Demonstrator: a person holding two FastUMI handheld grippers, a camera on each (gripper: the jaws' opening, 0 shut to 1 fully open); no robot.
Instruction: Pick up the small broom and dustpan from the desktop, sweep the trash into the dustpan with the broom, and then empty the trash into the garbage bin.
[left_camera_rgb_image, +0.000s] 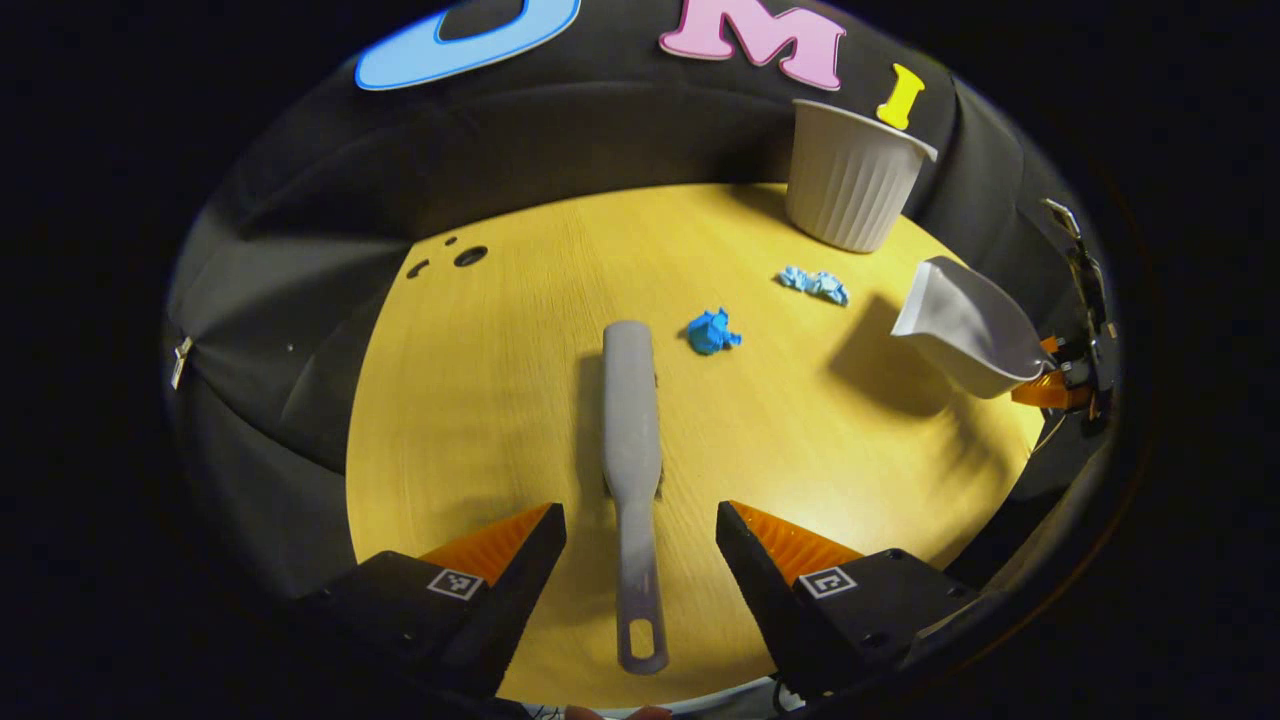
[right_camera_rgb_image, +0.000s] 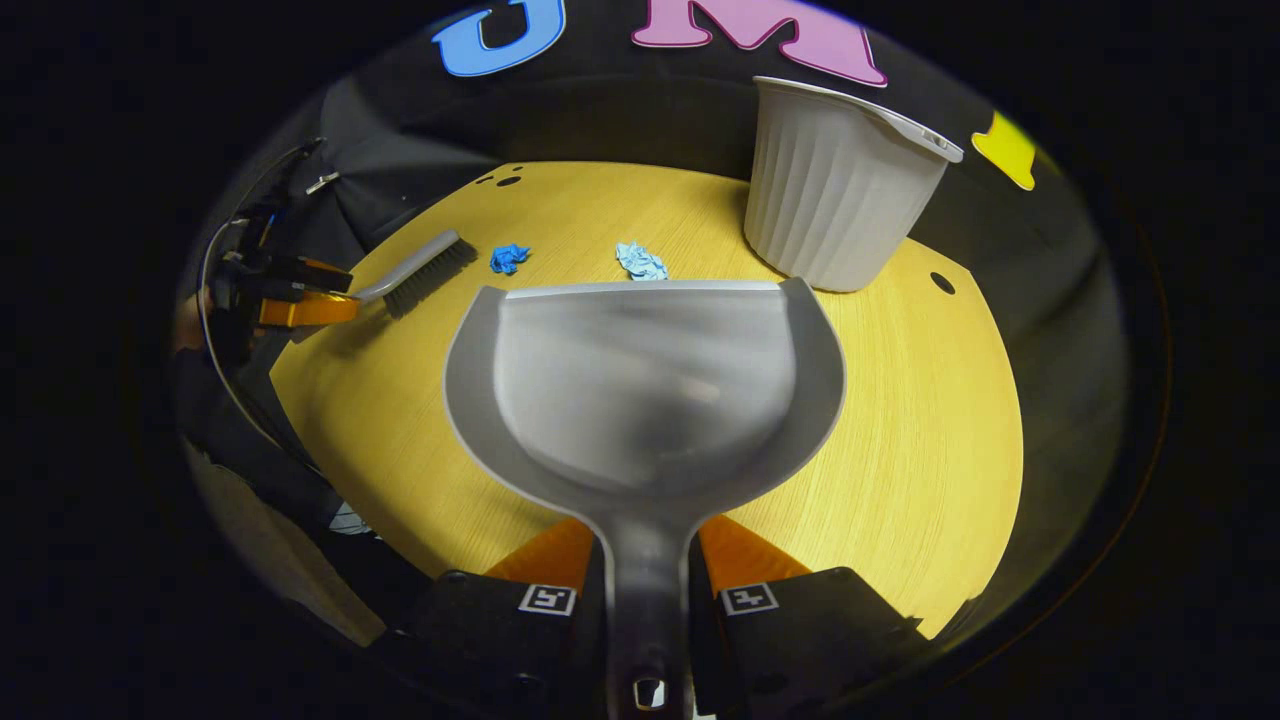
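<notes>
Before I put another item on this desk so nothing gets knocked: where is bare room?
Bare wood lies left of the broom, toward the small holes, and on the desk right of the dustpan. It is crowded near the bin, where both paper scraps lie.

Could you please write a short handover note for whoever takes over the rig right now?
Left gripper: open, fingers either side of the broom handle; broom lies flat on the desktop.
Right gripper: shut on the dustpan handle, pan held above the desktop.
Two blue paper scraps lie unswept near the garbage bin.
Done: dustpan picked up.
Left: grasp broom, sweep both scraps, empty into bin.
</notes>
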